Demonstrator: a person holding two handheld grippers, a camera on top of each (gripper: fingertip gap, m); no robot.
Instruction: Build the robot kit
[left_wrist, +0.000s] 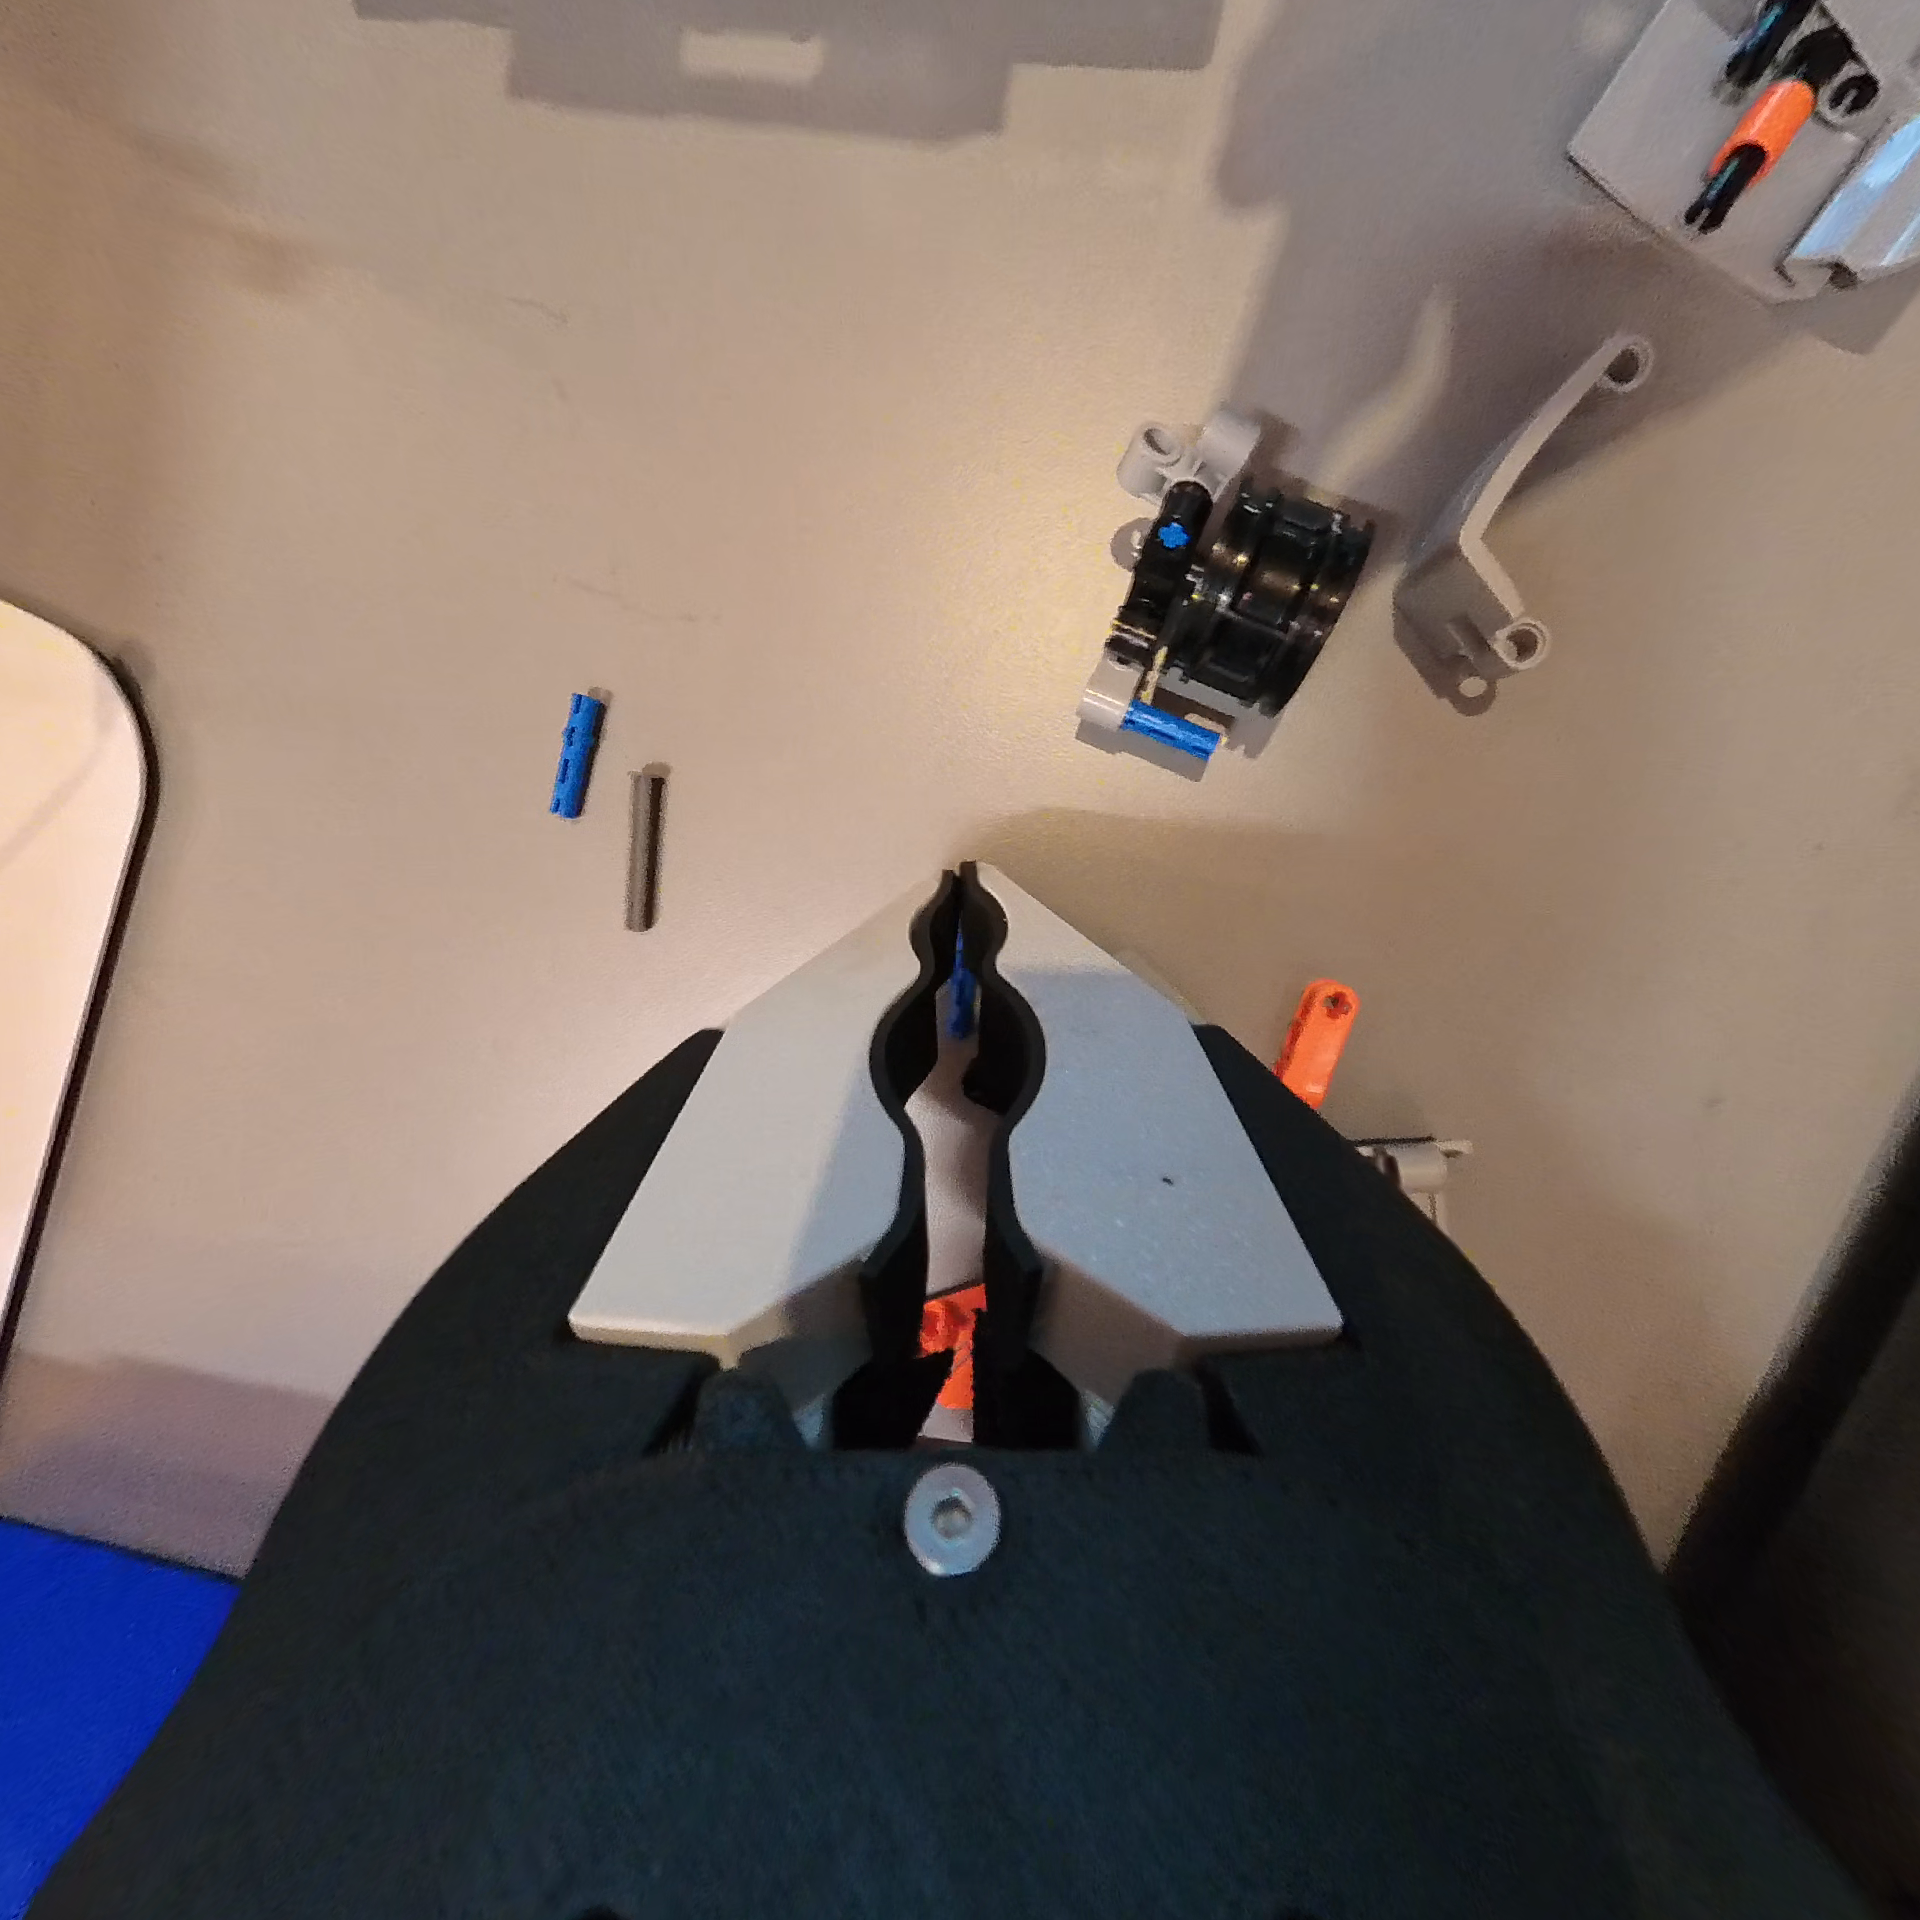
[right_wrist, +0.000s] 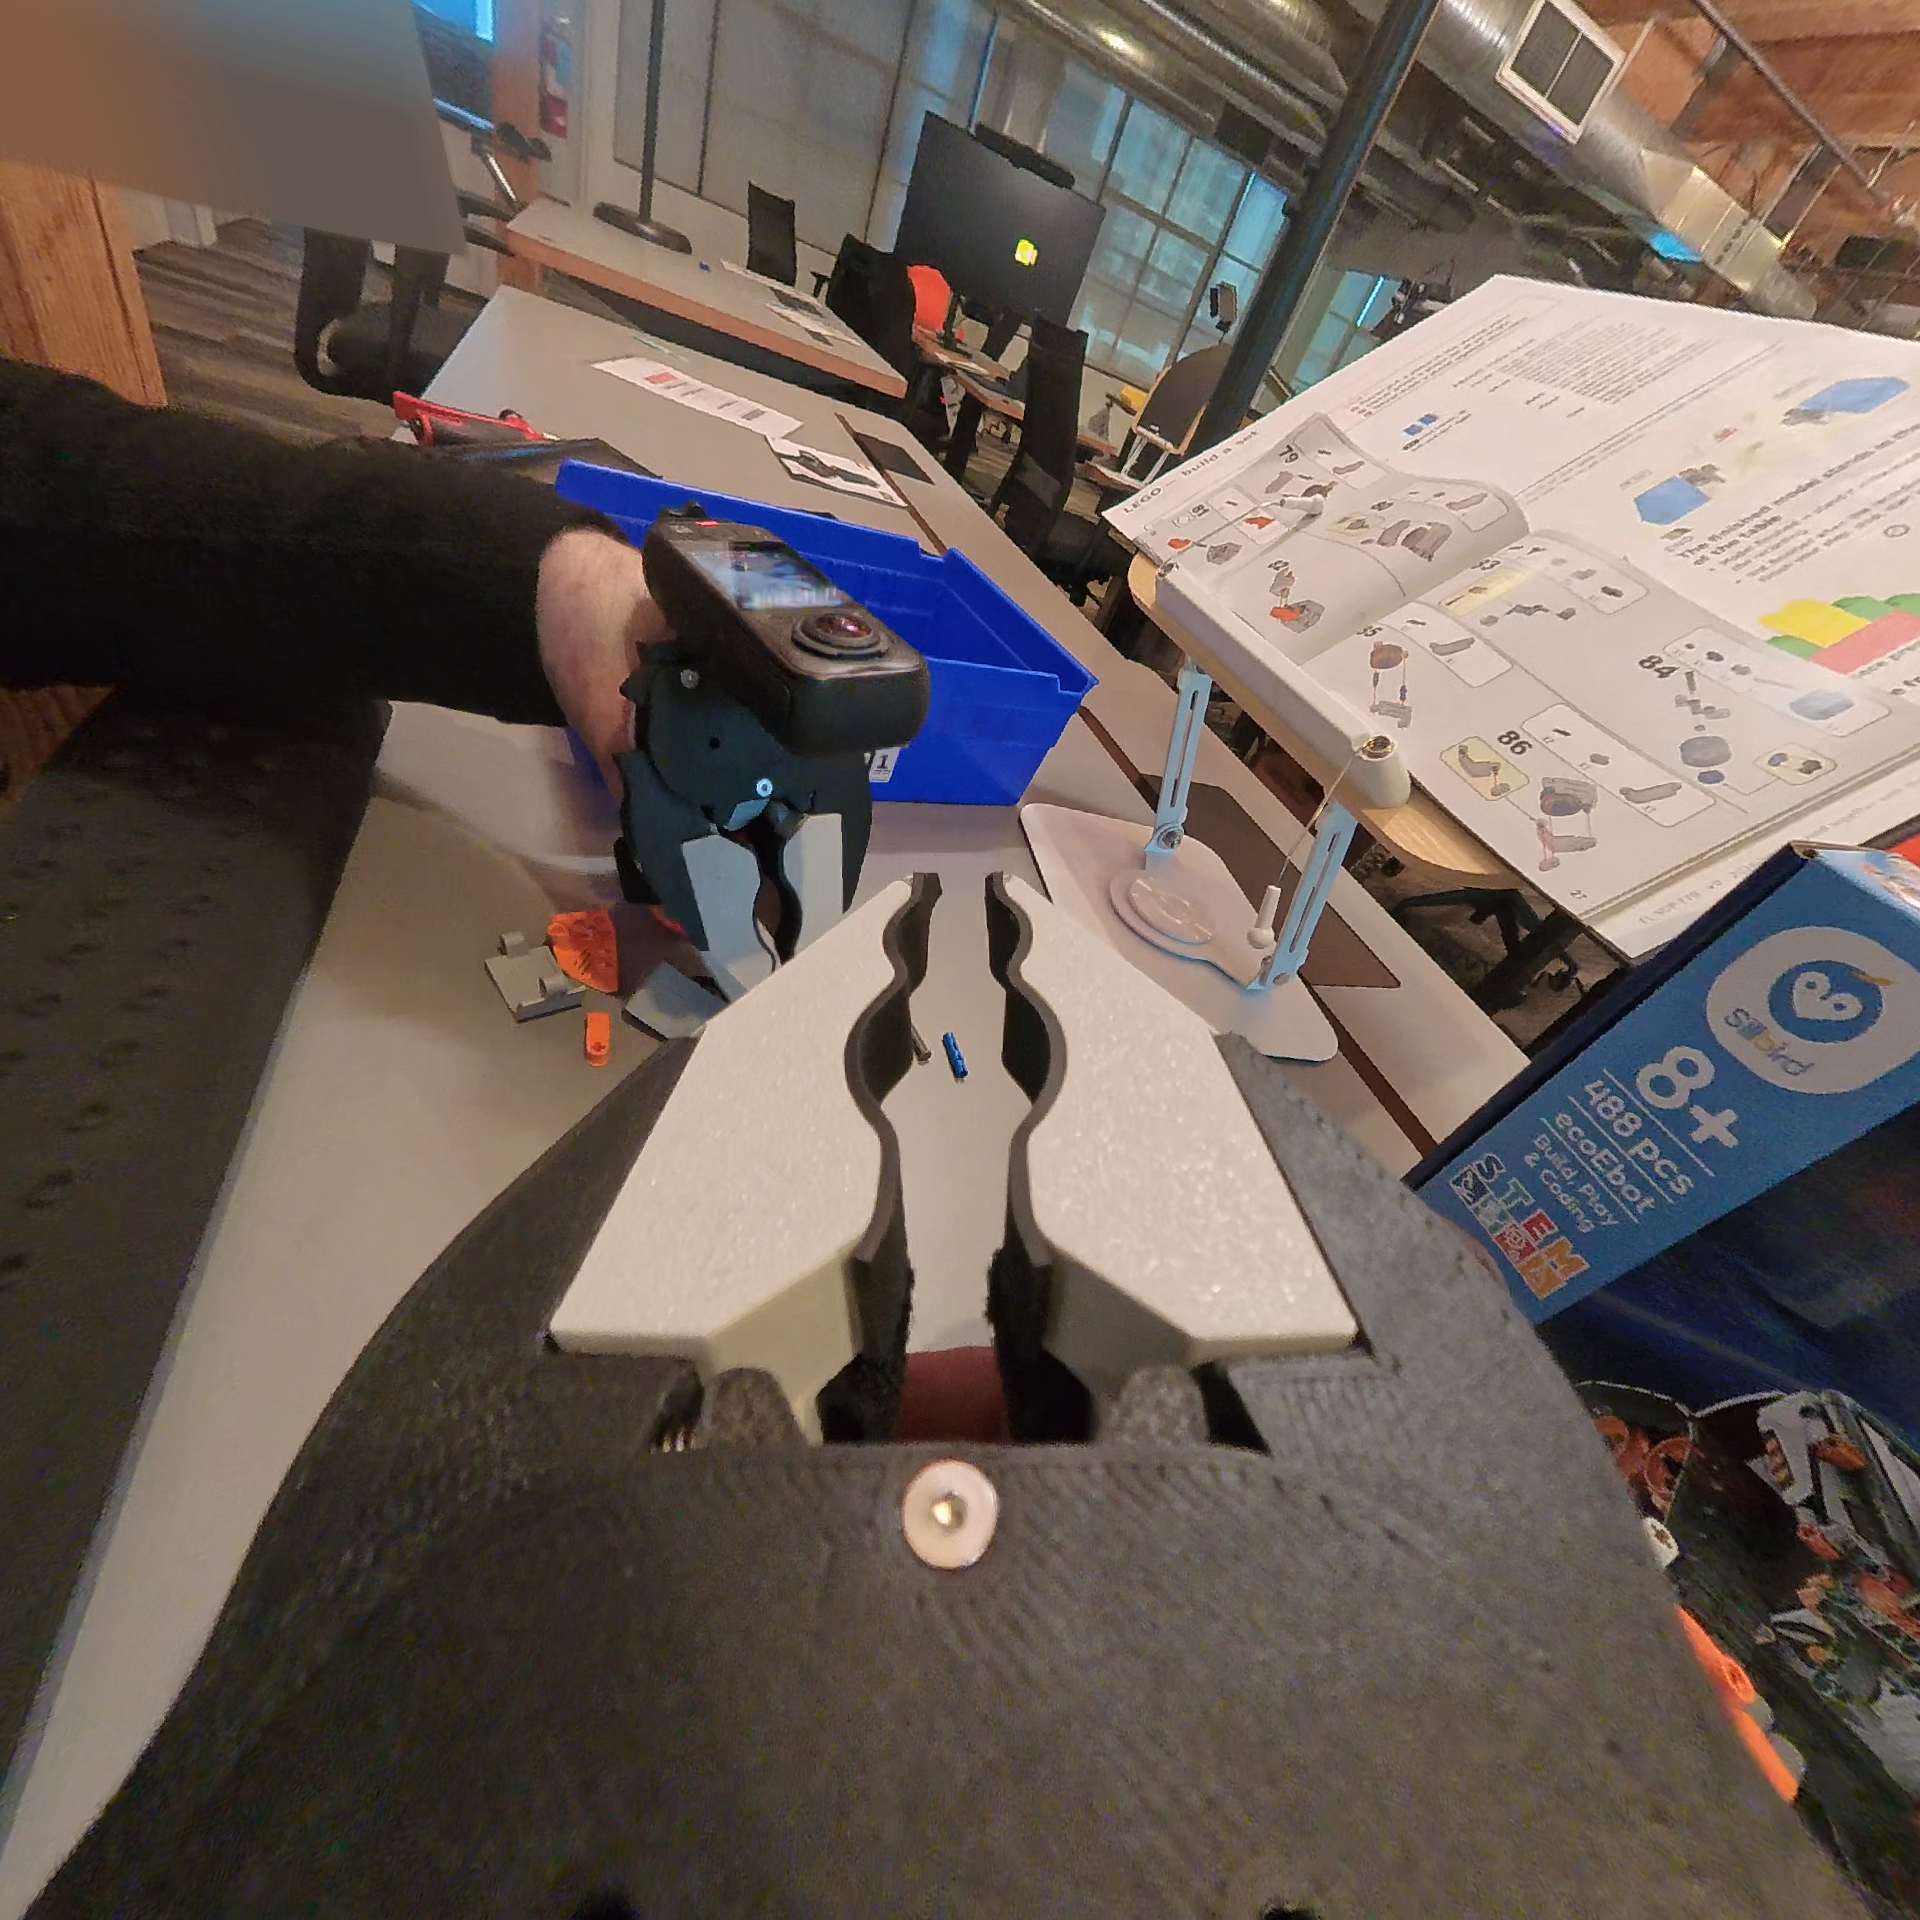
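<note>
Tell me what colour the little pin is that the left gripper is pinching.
Blue. The pin shows best in the left wrist view, clamped between the left gripper fingers.

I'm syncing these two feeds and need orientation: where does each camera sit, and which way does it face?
Left wrist view: on the left gripper, facing down at the table; its fingers pinch a blue pin.
Right wrist view: on the right gripper, facing across the table at the instruction booklet; a hand shows.
Shared: loose blue pin, dark axle.
</note>
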